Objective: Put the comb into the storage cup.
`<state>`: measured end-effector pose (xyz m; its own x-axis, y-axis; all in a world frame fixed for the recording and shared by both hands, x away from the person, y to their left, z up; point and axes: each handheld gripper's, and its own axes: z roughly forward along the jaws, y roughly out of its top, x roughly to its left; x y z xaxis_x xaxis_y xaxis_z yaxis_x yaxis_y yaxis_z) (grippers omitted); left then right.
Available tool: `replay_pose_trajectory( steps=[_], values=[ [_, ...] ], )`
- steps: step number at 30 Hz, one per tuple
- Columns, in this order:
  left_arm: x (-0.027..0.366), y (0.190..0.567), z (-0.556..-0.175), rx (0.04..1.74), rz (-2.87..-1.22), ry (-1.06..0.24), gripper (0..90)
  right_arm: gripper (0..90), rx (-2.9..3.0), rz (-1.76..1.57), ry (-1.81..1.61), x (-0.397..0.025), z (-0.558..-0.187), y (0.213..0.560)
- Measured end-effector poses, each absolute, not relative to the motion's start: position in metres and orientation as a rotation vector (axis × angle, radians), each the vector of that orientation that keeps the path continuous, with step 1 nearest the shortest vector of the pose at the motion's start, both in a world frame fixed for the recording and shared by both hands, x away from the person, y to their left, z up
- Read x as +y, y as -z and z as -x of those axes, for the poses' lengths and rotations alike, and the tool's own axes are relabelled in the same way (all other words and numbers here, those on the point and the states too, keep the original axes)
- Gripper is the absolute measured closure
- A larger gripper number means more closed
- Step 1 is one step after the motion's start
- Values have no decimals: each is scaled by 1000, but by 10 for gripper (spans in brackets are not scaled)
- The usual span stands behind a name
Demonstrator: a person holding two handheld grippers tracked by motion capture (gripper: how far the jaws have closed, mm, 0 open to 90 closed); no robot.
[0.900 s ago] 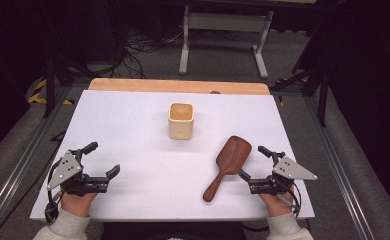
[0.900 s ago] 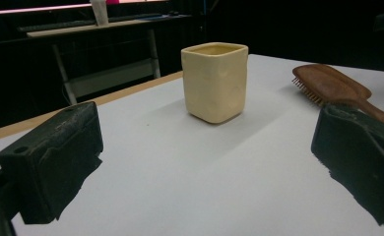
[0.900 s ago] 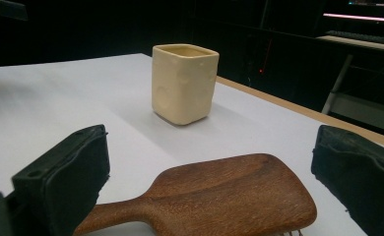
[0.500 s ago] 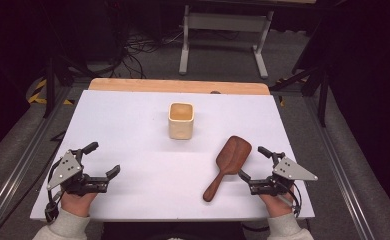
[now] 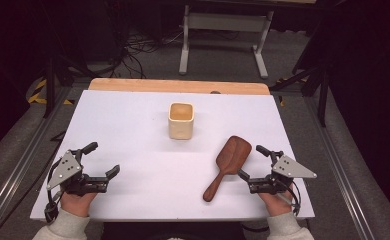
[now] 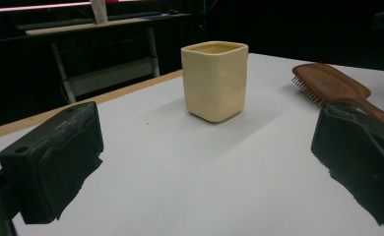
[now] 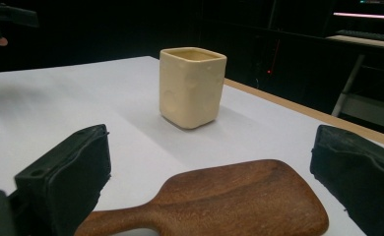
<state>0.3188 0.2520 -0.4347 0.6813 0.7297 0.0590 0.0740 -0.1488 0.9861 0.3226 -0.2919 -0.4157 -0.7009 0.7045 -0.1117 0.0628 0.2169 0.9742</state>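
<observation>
While both my tongs, the left (image 5: 104,161) and the right (image 5: 250,161), rested spread wide and empty, the brush (image 5: 227,165) lay bristles-down beside the right one, cup (image 5: 181,120) behind. Gripping its slim handle off-centre, I judged, could tip it.

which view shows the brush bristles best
The left gripper view: the brush lies bristle-side down, and its bristles show along the head's near edge. The high view gives the whole brush from above, back only. The right gripper view shows its smooth wooden back.
</observation>
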Motion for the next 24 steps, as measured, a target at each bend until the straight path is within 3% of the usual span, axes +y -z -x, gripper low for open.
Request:
replay_pose_trajectory(
  steps=[16, 20, 24],
  values=[
    [252, 435, -319, 655, -1648, -644, 2, 29, 2029, -627, -1530, -256, -344, 397],
    [252, 435, -319, 652, -1643, -647, 2, 84, 2059, -600, -1512, -252, -345, 391],
    [252, 435, -319, 651, -1649, -646, 2, 84, 2093, -596, -1524, -246, -351, 389]
  ],
)
